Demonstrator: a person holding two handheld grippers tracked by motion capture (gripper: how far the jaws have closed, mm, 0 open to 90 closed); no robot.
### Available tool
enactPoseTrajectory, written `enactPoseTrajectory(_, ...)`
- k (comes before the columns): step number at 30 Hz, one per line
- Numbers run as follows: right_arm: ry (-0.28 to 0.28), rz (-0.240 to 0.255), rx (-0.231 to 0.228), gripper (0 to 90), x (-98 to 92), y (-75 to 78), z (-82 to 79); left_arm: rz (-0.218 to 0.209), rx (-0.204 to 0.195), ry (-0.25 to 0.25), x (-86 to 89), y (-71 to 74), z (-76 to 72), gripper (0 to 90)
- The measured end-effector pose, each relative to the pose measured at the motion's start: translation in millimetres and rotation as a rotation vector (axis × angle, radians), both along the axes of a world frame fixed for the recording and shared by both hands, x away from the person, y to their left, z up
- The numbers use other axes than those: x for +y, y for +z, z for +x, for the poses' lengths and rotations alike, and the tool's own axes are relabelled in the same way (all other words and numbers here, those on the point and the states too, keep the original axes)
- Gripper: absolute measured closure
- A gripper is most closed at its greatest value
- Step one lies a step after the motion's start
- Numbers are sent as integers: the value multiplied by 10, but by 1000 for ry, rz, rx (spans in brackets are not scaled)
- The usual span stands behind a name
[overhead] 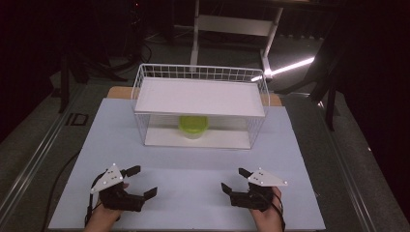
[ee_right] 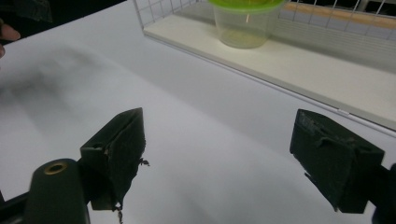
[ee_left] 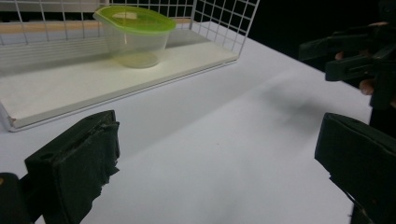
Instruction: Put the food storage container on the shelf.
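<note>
A clear plastic tub with a lime-green lid (overhead: 193,125) (ee_left: 134,35) (ee_right: 244,21) stands on the lower shelf of a white wire rack (overhead: 199,104) at the table's middle. My left gripper (overhead: 143,181) (ee_left: 217,163) rests open near the front left of the table, nothing between its jaws. At the front right, my right gripper (overhead: 233,179) (ee_right: 222,158) is open too and holds nothing. The right gripper (ee_left: 359,56) also appears at the right edge of the left gripper view. Both grippers are well short of the rack.
The rack has a white board on top (overhead: 200,96) and a white base shelf (ee_left: 93,79) (ee_right: 299,65). A pale sheet (overhead: 193,169) covers the table. A white table frame (overhead: 232,24) and dark floor lie behind.
</note>
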State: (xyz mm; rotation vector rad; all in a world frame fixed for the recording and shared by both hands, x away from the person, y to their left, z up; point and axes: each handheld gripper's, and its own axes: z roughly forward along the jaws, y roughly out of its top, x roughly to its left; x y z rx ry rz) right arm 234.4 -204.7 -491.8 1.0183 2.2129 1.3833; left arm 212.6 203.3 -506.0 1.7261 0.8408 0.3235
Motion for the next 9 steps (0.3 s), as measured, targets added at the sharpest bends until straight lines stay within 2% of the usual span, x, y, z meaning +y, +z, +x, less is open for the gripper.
enactPoseTrajectory(4, 8, -22, -21, 178, 17, -16, 9, 3, 0, -15, -35, -11, -5, 9)
enactPoseTrajectory(9, 19, -27, -21, 178, 48, -43, 20, 11, -10, -22, -42, -13, -15, 9)
